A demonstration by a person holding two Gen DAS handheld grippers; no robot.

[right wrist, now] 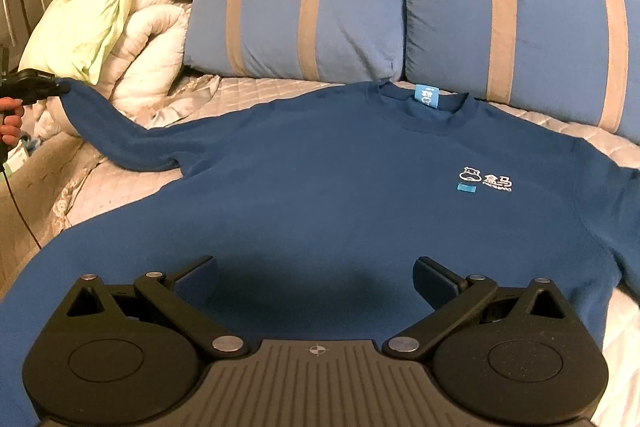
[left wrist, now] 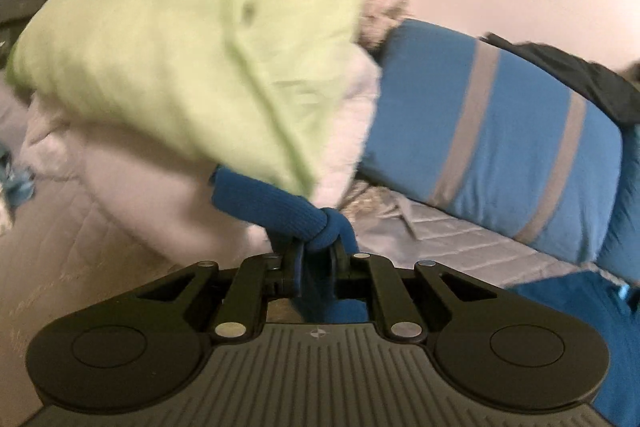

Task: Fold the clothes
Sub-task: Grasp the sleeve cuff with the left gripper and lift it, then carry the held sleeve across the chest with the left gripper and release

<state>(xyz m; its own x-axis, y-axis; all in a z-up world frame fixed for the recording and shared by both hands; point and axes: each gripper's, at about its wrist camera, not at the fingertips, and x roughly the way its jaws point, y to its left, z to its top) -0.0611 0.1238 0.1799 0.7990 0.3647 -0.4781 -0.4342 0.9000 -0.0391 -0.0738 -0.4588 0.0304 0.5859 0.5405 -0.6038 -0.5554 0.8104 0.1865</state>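
Pinching the ribbed cuff [left wrist: 280, 211] of a dark blue long-sleeved sweatshirt, the left gripper [left wrist: 318, 255] has its fingers closed on the bunched knit in the left wrist view, a pale green quilt [left wrist: 192, 39] and a blue pillow with grey stripes [left wrist: 500, 147] beyond it. Seen from the right wrist, the right gripper [right wrist: 316, 283] hovers with fingers spread wide and empty over the sweatshirt [right wrist: 320, 187], spread front-up on the quilted grey bedspread [right wrist: 280, 87], collar toward the pillows, one sleeve [right wrist: 120, 135] stretched to the left gripper [right wrist: 60, 89]
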